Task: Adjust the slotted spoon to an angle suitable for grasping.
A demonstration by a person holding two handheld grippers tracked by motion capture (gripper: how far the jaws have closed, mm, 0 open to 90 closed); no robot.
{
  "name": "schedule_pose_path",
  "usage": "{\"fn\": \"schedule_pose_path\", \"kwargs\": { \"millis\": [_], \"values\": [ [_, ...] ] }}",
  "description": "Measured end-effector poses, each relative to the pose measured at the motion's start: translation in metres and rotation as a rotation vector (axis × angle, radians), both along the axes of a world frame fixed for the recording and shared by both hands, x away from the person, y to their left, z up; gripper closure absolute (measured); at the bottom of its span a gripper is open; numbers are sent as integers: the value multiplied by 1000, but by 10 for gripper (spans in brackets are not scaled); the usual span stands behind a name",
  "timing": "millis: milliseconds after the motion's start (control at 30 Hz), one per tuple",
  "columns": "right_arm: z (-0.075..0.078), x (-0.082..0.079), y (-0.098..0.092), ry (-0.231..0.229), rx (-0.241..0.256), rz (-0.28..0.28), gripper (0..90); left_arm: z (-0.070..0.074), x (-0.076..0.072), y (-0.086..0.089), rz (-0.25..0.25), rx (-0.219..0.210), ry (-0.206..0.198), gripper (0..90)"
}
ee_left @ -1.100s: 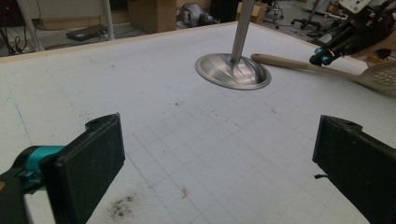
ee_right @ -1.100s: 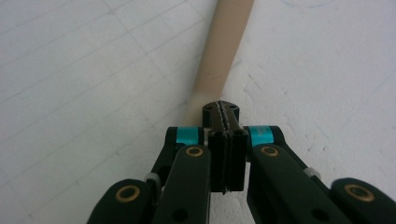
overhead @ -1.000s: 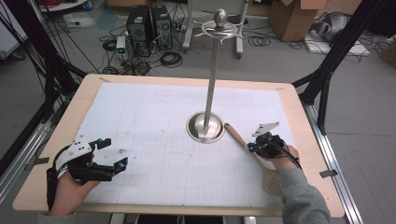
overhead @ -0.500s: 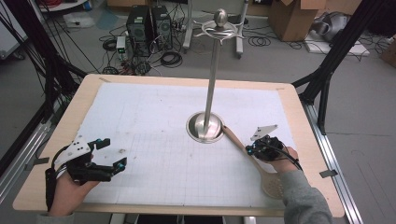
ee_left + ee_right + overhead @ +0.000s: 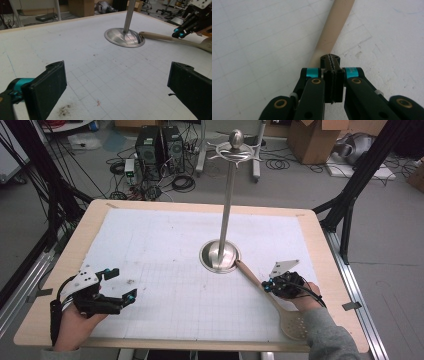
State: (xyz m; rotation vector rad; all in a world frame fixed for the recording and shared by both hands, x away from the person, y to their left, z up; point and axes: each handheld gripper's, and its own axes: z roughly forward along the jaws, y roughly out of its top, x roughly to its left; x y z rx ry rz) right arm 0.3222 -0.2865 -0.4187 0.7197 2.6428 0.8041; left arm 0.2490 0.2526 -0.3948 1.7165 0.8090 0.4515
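the wooden spatula (image 5: pixel 270 295) lies flat near the right edge of the worktop (image 5: pixel 60 270), its handle tip touching the round base of the metal stand (image 5: pixel 220 255) at the middle, its slotted blade close to the near right corner. the right gripper (image 5: pixel 270 286) sits over the handle, jaws pressed tight together with nothing between them. the left gripper (image 5: pixel 122 287) rests near the near left corner, jaws spread wide, holding nothing.
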Motion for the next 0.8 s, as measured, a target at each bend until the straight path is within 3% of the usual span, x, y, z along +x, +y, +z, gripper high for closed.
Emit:
{"fn": "schedule_pose_path", "kwargs": {
  "millis": [267, 567, 667, 800],
  "values": [
    [0, -9, 5, 1, 9, 43, 900, 0, 1, -1, 0, 0, -1, 27],
    [0, -14, 13, 9, 19, 138, 900, 0, 1, -3, -5, 3, -2, 27],
    [0, -14, 13, -5, -1, 134, 900, -1, 2, -3, -5, 5, 0, 27],
    [6, -14, 6, -25, 36, 88, 900, -1, 2, -4, -5, 4, 3, 26]
  ]
}}
